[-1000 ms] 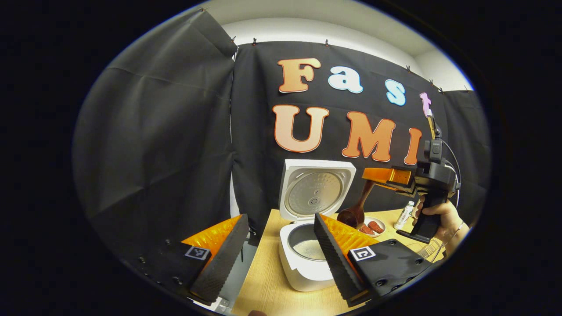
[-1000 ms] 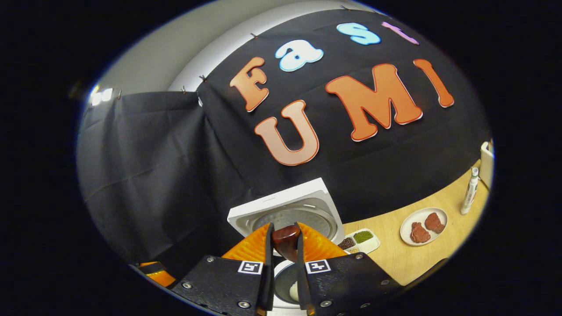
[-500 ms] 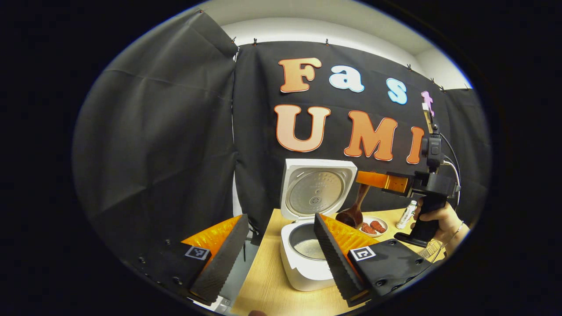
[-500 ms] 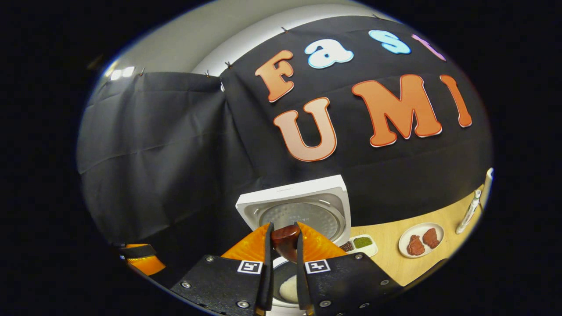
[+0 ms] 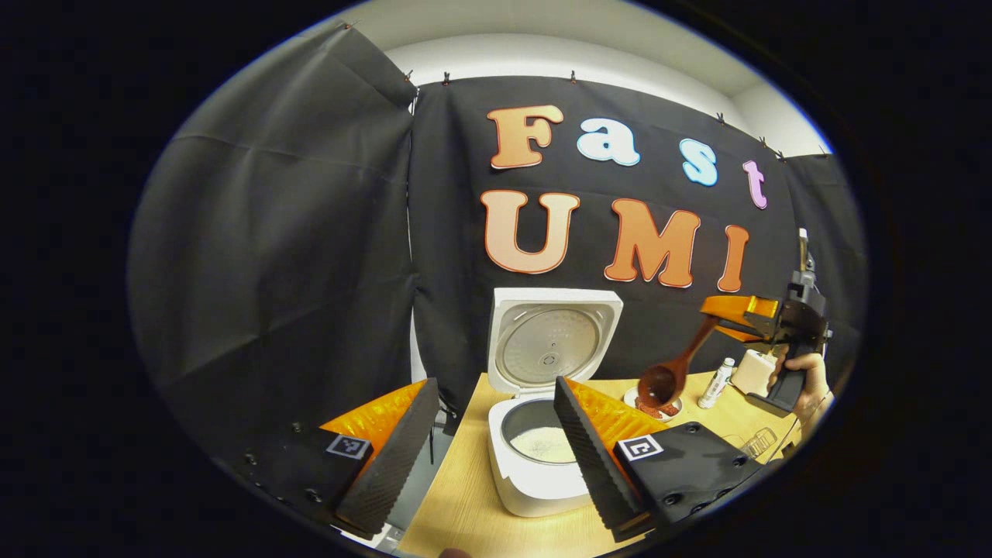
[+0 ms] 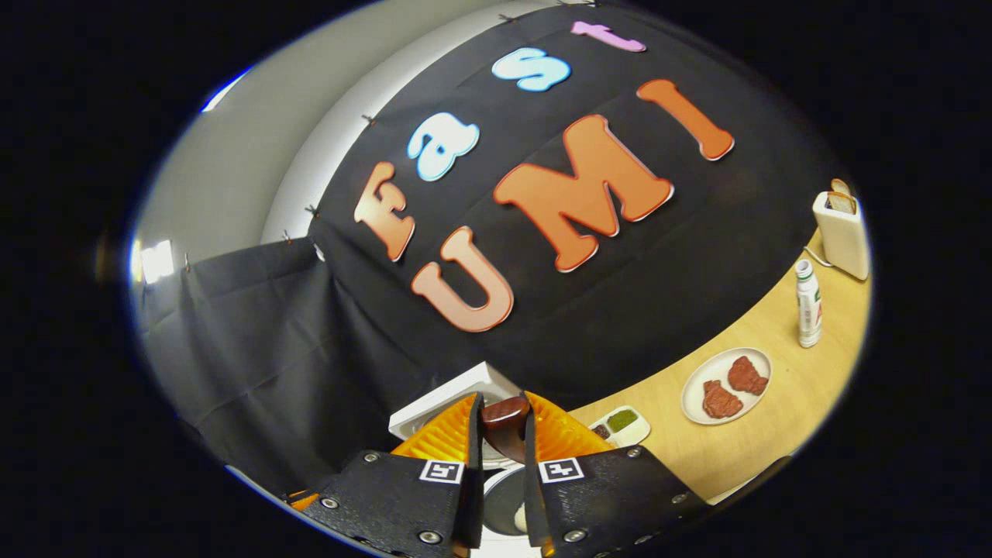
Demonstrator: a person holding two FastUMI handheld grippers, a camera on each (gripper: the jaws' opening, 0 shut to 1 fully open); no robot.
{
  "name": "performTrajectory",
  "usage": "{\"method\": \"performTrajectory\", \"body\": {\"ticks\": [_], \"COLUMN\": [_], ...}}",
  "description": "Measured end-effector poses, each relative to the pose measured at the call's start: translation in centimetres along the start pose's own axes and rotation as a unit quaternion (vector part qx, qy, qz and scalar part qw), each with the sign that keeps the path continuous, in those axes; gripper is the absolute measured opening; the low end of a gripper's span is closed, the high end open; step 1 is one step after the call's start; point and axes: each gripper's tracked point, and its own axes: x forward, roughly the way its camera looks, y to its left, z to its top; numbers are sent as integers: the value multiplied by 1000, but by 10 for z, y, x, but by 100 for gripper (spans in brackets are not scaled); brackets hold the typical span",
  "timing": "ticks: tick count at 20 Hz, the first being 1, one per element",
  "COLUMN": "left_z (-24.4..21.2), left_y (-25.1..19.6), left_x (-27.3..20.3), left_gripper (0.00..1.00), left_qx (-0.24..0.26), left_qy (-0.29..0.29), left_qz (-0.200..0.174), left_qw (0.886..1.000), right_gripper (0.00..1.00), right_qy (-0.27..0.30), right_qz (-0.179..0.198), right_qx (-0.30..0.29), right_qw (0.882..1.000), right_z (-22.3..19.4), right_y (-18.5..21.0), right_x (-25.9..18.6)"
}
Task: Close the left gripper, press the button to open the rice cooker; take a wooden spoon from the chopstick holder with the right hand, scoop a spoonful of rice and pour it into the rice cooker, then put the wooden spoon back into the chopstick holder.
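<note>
The white rice cooker (image 5: 535, 480) stands with its lid (image 5: 552, 341) up and rice in its pot (image 5: 542, 443). My left gripper (image 5: 493, 385) is open just in front of it, holding nothing. To the right, a hand (image 5: 802, 384) carries my right gripper (image 5: 725, 310), shut on the handle of the wooden spoon (image 5: 673, 373). The spoon's bowl hangs down over the plate of meat (image 5: 655, 407). In the right gripper view the right gripper (image 6: 504, 399) clamps the spoon handle (image 6: 504, 422), with the cooker's lid (image 6: 434, 403) and pot (image 6: 504, 504) below.
On the wooden table (image 6: 775, 418) lie a plate with two pieces of meat (image 6: 725, 376), a small divided seasoning tray (image 6: 620, 425), a white bottle (image 6: 807, 302) and a white toaster-like box (image 6: 841, 225). Black cloth walls close the back and left.
The right gripper has carried the spoon to the right, away from above the cooker, and lower. The spoon now slants over the meat plate. The left gripper has hardly moved.
</note>
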Motion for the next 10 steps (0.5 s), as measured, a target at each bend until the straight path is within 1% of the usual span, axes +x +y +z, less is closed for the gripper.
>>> {"method": "performTrajectory", "body": {"ticks": [5,8,10], "left_z": [6,11,11], "left_y": [-24,-42,-49], "left_x": [-2,-1,-5], "left_gripper": [100,100,100], "left_qx": [2,-1,1], "left_qy": [-7,-10,-11], "left_qz": [-1,-7,-7], "left_qw": [1000,1000,1000], "right_gripper": [21,21,21], "right_qy": [-56,-82,-94], "right_qz": [-57,-92,-114], "right_qx": [29,42,51], "right_qw": [996,991,988], "right_z": [70,100,113], "right_y": [-86,-135,-167], "right_x": [-65,-104,-128]}}
